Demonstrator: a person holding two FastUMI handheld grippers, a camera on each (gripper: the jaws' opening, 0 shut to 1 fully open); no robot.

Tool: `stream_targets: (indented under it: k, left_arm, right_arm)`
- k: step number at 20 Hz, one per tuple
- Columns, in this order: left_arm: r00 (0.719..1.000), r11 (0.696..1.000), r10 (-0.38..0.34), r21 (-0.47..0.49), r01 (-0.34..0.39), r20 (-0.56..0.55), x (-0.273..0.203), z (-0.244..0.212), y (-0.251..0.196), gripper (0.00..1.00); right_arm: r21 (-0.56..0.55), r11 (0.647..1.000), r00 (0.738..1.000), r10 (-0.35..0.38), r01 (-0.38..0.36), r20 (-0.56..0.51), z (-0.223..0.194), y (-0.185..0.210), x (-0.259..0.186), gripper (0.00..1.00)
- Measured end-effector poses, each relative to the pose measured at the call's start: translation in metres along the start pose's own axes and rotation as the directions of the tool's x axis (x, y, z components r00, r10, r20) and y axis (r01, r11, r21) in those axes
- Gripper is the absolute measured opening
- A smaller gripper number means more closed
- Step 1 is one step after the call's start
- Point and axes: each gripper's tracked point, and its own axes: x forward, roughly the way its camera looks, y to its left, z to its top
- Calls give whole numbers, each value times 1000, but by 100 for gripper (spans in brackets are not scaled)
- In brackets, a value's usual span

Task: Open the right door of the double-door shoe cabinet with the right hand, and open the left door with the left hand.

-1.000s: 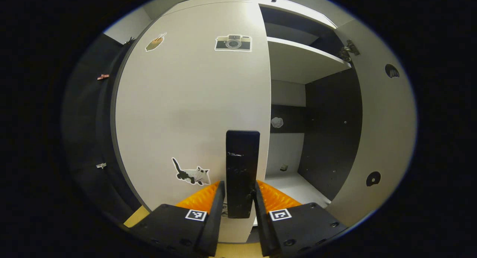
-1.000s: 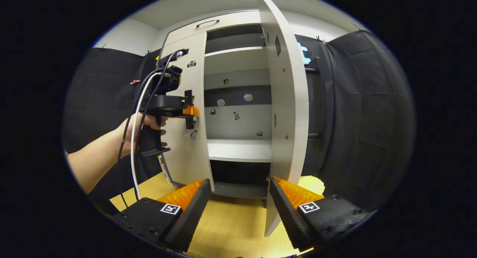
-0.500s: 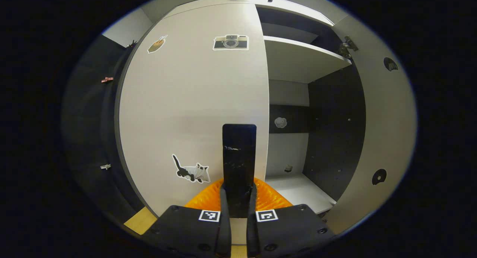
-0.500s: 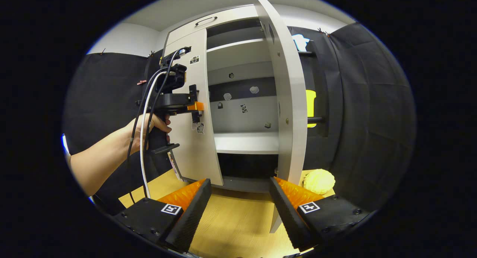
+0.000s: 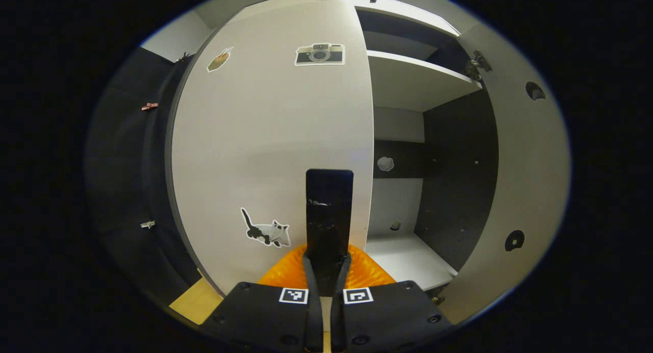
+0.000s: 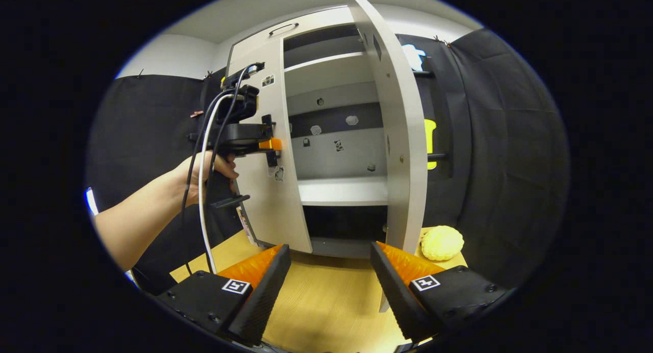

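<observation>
Pinching the black handle point(image 5: 329, 215) of the left door point(image 5: 270, 149), your left gripper point(image 5: 326, 292) has its orange-backed fingers point(image 5: 312, 292) drawn tight on the handle's lower end. That door lies flat against the cabinet front, its cat sticker point(image 5: 266, 231) just left of the handle and its camera sticker point(image 5: 320, 54) high up. Past its right edge you see the open compartment with a white shelf point(image 5: 418, 80).

Your right gripper point(image 6: 329, 271) hovers over the wooden tabletop point(image 6: 326, 312) with its fingers point(image 6: 265, 286) spread wide and nothing between them. Beyond them the right door point(image 6: 403, 154) stands swung out edge-on, well clear of the cabinet. From this side you see your hand point(image 6: 204, 177) on the left gripper's grip at the left door, its cables point(image 6: 204, 190) hanging down. A yellow, lumpy object point(image 6: 442, 242) sits on the tabletop beside the right door's foot.
</observation>
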Motion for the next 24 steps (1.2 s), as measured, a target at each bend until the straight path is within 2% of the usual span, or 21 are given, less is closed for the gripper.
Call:
stream_targets:
  k: [4, 8, 17, 24]
  left_arm:
    - [1000, 1000, -17, 8, 16, 16, -6, 0, 5, 11]
    - [998, 998, -55, 3, 55, 12, -11, -2, 10, 11]
    - [991, 992, -128, -6, 128, 34, -22, -4, 24, 11]
    - [994, 995, -94, -28, 95, 54, -30, -3, 40, 10]
  right_arm:
    - [5, 999, 999, -51, 51, -10, -6, 16, -12, 98]
    - [-5, 994, 994, -111, 111, 25, -1, 32, -27, 98]
    - [-40, 980, 977, -188, 193, 98, 11, 56, -45, 98]
    - [-37, 974, 970, -220, 225, 100, 2, 72, -57, 98]
